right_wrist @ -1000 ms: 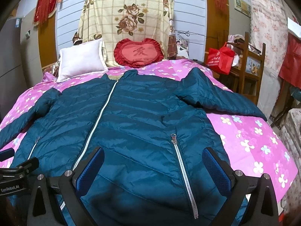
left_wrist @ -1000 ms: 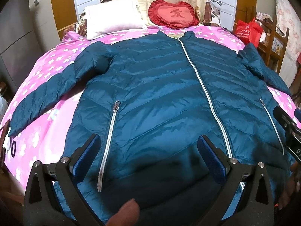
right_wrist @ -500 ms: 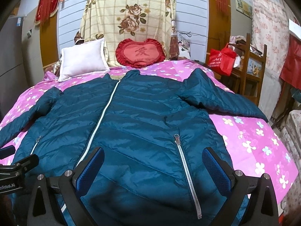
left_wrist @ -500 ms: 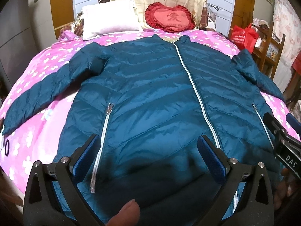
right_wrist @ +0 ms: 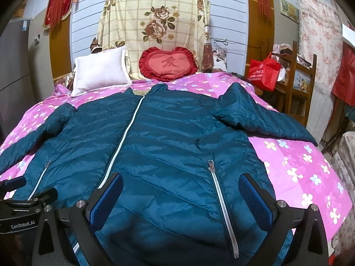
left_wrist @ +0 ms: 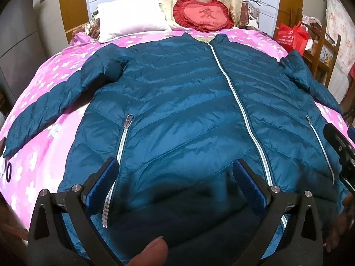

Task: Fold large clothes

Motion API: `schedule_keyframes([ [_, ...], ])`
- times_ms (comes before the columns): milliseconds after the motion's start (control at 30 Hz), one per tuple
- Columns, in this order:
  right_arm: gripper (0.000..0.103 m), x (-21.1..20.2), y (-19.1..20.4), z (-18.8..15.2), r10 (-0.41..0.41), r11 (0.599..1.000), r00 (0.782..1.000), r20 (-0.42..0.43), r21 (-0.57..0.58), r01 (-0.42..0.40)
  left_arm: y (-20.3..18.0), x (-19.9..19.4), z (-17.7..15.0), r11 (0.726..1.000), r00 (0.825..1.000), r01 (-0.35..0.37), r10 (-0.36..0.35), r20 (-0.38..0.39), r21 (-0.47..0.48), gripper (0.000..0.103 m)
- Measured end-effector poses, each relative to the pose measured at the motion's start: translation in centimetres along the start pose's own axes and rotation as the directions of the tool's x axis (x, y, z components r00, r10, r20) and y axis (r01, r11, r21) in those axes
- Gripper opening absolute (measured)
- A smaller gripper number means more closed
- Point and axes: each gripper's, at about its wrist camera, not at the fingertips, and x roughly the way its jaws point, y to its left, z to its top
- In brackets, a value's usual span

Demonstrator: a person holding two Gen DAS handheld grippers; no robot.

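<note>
Both hand-held grippers, left (left_wrist: 175,181) and right (right_wrist: 180,196), spread above teal jacket (left_wrist: 177,110); red bag (right_wrist: 263,73) contents unclear.

Both cameras sit low at the foot of the bed (left_wrist: 51,150), close over the hem of the teal puffer jacket (left_wrist: 177,102), and face the headboard end. The left wrist view looks from the jacket's left half, the right wrist view from farther right. They share the jacket front, its centre zipper (right_wrist: 124,137), the white pillow (right_wrist: 99,73) and the red heart cushion (left_wrist: 203,14).
</note>
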Motion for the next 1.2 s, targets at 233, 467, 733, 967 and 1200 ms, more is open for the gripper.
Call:
schedule_keyframes([
  [233, 0.103, 0.23, 0.19, 0.05, 0.003, 1.000, 1.000, 0.000, -0.003, -0.003, -0.15, 0.32, -0.13, 1.000, 1.000, -0.001, 0.001, -0.007, 0.005, 0.103],
  [467, 0.103, 0.23, 0.23, 0.02, 0.003, 1.000, 1.000, -0.001, -0.003, -0.003, -0.09, 0.59, -0.18, 1.000, 1.000, -0.002, 0.002, -0.012, 0.006, 0.103],
  [733, 0.103, 0.40, 0.39, -0.06, -0.004, 1.000, 1.000, -0.011, -0.007, 0.004, -0.07, 0.69, -0.24, 1.000, 1.000, -0.011, 0.011, -0.013, 0.007, 0.103],
  [967, 0.103, 0.33, 0.16, -0.09, -0.006, 1.000, 1.000, -0.012, -0.001, 0.006, -0.14, 0.58, -0.19, 1.000, 1.000, -0.015, 0.015, -0.012, 0.009, 0.103],
  [1200, 0.103, 0.15, -0.17, -0.03, -0.003, 1.000, 1.000, -0.008, 0.007, 0.003, -0.57, 0.65, -0.33, 1.000, 1.000, -0.019, 0.019, -0.015, 0.022, 0.103],
])
